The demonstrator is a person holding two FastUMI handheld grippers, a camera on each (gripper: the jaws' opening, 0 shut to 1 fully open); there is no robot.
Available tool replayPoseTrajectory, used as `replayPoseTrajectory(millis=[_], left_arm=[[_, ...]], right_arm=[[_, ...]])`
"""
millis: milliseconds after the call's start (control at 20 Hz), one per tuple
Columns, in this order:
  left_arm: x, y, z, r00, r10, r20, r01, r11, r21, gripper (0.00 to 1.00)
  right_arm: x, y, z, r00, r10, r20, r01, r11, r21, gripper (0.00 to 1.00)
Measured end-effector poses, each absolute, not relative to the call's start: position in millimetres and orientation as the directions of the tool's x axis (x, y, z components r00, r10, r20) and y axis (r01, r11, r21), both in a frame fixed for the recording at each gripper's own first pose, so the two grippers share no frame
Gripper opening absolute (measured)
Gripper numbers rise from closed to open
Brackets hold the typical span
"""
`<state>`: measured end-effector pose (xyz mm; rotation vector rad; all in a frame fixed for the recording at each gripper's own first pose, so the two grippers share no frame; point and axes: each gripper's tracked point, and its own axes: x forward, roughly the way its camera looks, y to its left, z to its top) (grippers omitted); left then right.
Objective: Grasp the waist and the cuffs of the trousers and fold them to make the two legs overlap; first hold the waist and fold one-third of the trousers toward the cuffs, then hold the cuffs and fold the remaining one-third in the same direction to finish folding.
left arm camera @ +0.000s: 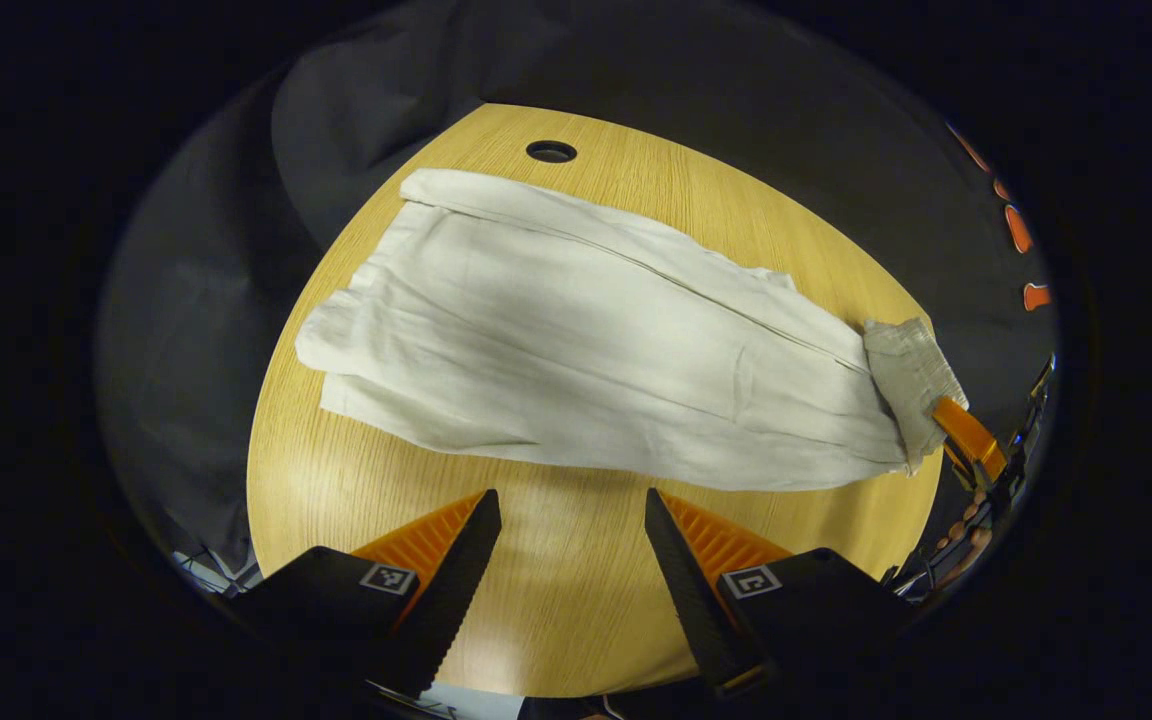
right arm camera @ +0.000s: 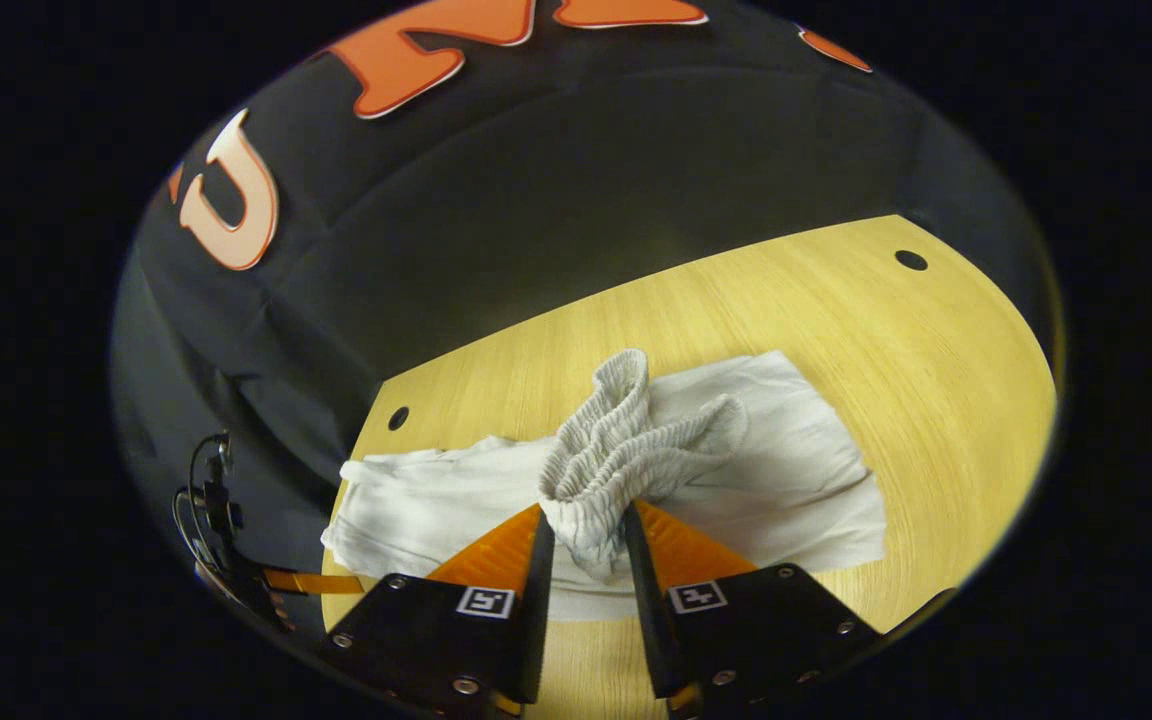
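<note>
My right gripper [right arm camera: 581,530] clamps the trousers' [left arm camera: 576,340] waistband [right arm camera: 626,440] | my left gripper [left arm camera: 573,510] wide, over bare table [left arm camera: 556,610]

In the left gripper view the trousers [left arm camera: 576,340] lie flat across the table [left arm camera: 556,590], cuffs [left arm camera: 356,320] to the left, waist [left arm camera: 911,380] at the right edge, where the right gripper [left arm camera: 966,430] meets it. The left gripper [left arm camera: 573,520] hangs just before the trousers, apart from them.
</note>
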<state>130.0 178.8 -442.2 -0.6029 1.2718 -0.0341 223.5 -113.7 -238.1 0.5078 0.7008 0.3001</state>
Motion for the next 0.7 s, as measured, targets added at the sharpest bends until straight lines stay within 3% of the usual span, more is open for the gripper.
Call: replayPoseTrajectory(millis=[50, 100, 200, 300, 400, 450, 600, 650, 700], left_arm=[[132.8, 181.2, -440.9, 0.338, -0.352, -0.873, -0.312, 0.833, -0.456, 1.00], [134.4, 186.1, -440.9, 0.362, -0.359, -0.860, -0.322, 0.818, -0.477, 0.95], [131.7, 196.8, -439.3, 0.380, -0.353, -0.855, -0.360, 0.795, -0.488, 0.99], [127.4, 205.2, -441.5, 0.405, -0.355, -0.843, -0.398, 0.761, -0.512, 0.99], [125.1, 211.4, -436.4, 0.432, -0.368, -0.824, -0.425, 0.723, -0.545, 1.00], [124.9, 216.8, -435.9, 0.449, -0.360, -0.818, -0.437, 0.710, -0.552, 0.95], [130.1, 225.0, -436.0, 0.502, -0.359, -0.787, -0.464, 0.656, -0.595, 0.95], [131.4, 224.4, -435.4, 0.517, -0.360, -0.777, -0.475, 0.635, -0.610, 0.99], [132.9, 223.6, -432.7, 0.533, -0.363, -0.765, -0.490, 0.605, -0.628, 0.95]], right_arm=[[221.0, -115.2, -233.6, 0.721, 0.448, -0.529, -0.120, 0.832, 0.541, 0.48], [216.4, -118.6, -227.3, 0.717, 0.459, -0.524, -0.139, 0.831, 0.538, 0.63], [209.3, -131.3, -221.1, 0.719, 0.457, -0.524, -0.156, 0.840, 0.519, 0.77], [207.9, -137.2, -223.9, 0.729, 0.433, -0.531, -0.146, 0.855, 0.498, 0.86], [206.3, -150.6, -218.2, 0.741, 0.420, -0.523, -0.143, 0.861, 0.488, 0.88], [206.4, -158.2, -216.0, 0.750, 0.412, -0.518, -0.138, 0.863, 0.487, 0.89], [207.1, -178.3, -214.8, 0.765, 0.394, -0.509, -0.122, 0.865, 0.486, 0.91], [208.0, -183.9, -213.5, 0.769, 0.391, -0.505, -0.121, 0.866, 0.486, 0.92], [208.8, -191.4, -212.7, 0.773, 0.385, -0.503, -0.119, 0.868, 0.481, 0.92]])
